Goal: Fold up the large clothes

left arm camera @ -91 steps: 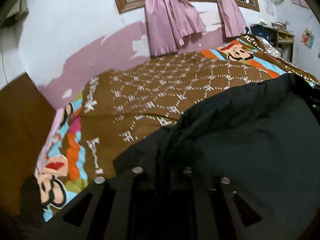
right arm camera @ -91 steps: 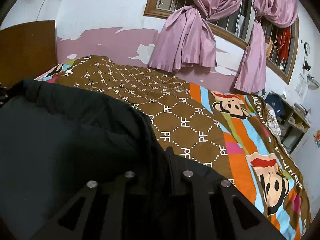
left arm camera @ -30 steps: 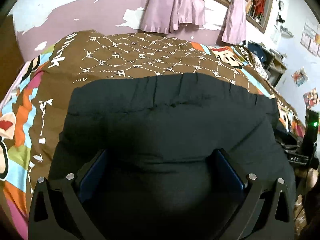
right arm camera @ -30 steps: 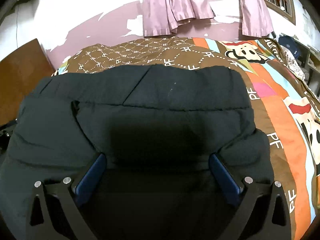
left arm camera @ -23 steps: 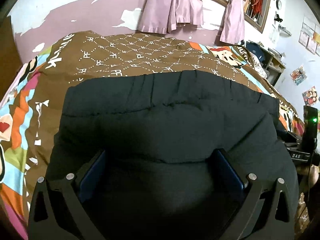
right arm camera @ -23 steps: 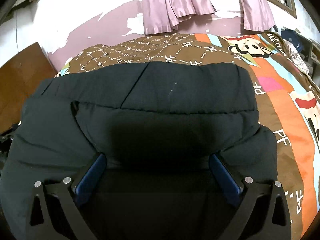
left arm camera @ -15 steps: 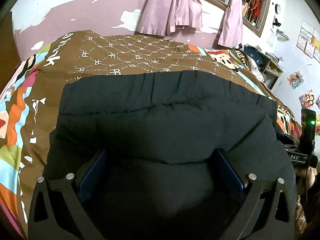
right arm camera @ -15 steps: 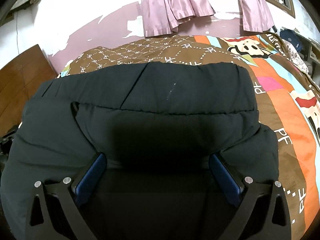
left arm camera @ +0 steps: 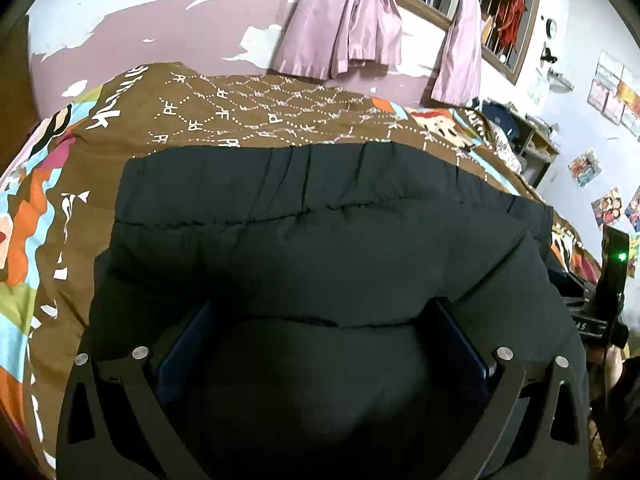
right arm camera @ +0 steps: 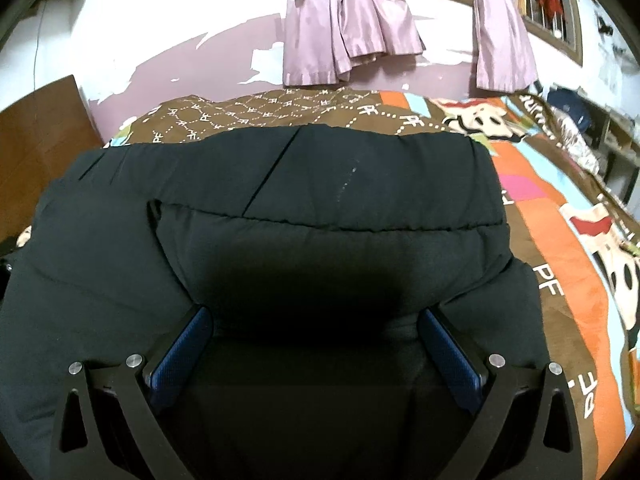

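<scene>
A large black padded jacket (left arm camera: 320, 240) lies spread on the bed, its far hem straight across the brown blanket. It also fills the right wrist view (right arm camera: 320, 208). My left gripper (left arm camera: 324, 312) is open, its blue-padded fingers (left arm camera: 188, 340) wide apart over the jacket's near part. My right gripper (right arm camera: 316, 320) is open too, blue pads (right arm camera: 180, 344) spread over the jacket. Neither holds fabric.
The bed carries a brown patterned blanket (left arm camera: 248, 112) with colourful cartoon borders (right arm camera: 568, 216). Pink curtains (right arm camera: 344, 20) hang at the window behind. A wooden headboard (right arm camera: 36, 128) stands left. A shelf with clutter (left arm camera: 520, 136) is at right. The other gripper's device with a green light (left arm camera: 614, 256) shows at right.
Three seconds ago both grippers were shut on the jacket's edge, held up. Now the jacket lies flat and both grippers are open; in the last second the views shifted only slightly.
</scene>
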A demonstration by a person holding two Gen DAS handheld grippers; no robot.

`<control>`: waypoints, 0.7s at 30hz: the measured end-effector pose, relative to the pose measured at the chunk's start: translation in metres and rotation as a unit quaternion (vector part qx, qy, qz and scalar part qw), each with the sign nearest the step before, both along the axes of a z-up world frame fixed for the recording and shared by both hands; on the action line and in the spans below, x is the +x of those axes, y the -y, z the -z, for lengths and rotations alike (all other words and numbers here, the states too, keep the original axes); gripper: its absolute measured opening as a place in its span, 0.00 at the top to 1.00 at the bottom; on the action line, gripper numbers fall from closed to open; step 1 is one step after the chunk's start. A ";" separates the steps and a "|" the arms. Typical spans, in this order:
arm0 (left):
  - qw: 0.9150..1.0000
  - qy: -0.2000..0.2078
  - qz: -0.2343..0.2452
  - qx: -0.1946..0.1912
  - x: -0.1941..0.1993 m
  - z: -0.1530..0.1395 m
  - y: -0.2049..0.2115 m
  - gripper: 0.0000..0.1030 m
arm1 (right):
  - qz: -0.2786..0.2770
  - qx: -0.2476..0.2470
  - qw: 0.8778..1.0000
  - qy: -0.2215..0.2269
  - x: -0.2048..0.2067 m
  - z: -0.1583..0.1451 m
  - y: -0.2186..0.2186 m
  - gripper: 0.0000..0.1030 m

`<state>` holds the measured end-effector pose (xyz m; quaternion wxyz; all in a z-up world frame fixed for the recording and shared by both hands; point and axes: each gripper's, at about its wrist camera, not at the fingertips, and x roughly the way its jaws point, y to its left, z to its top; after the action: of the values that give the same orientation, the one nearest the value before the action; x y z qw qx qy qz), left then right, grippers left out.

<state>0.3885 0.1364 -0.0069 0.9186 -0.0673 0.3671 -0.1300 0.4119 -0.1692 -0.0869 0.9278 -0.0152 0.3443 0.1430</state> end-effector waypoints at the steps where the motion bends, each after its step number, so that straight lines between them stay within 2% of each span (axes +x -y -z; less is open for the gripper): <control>1: 1.000 0.006 -0.001 -0.003 -0.002 0.000 -0.001 0.01 | 0.002 -0.004 1.000 0.005 -0.002 0.000 -0.001 0.00; 10: 1.000 0.022 -0.008 0.005 -0.010 -0.006 0.001 0.01 | 0.019 -0.015 0.999 0.044 -0.015 -0.004 0.001 0.00; 14: 0.998 0.055 -0.043 0.001 -0.034 -0.018 -0.006 0.01 | 0.030 -0.008 0.998 0.062 -0.029 -0.009 0.010 0.00; 18: 0.990 0.089 -0.103 -0.042 -0.066 -0.034 -0.031 0.01 | 0.061 0.003 0.991 0.118 -0.055 -0.031 0.026 0.00; 21: 0.986 0.085 -0.124 -0.068 -0.084 -0.044 -0.053 0.01 | 0.065 0.007 0.986 0.155 -0.077 -0.051 0.043 0.00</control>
<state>0.3047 0.1895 0.0369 0.9488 -0.1637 0.2666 -0.0449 0.3346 -0.2125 -0.0356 0.9773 -0.0083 0.1960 0.0803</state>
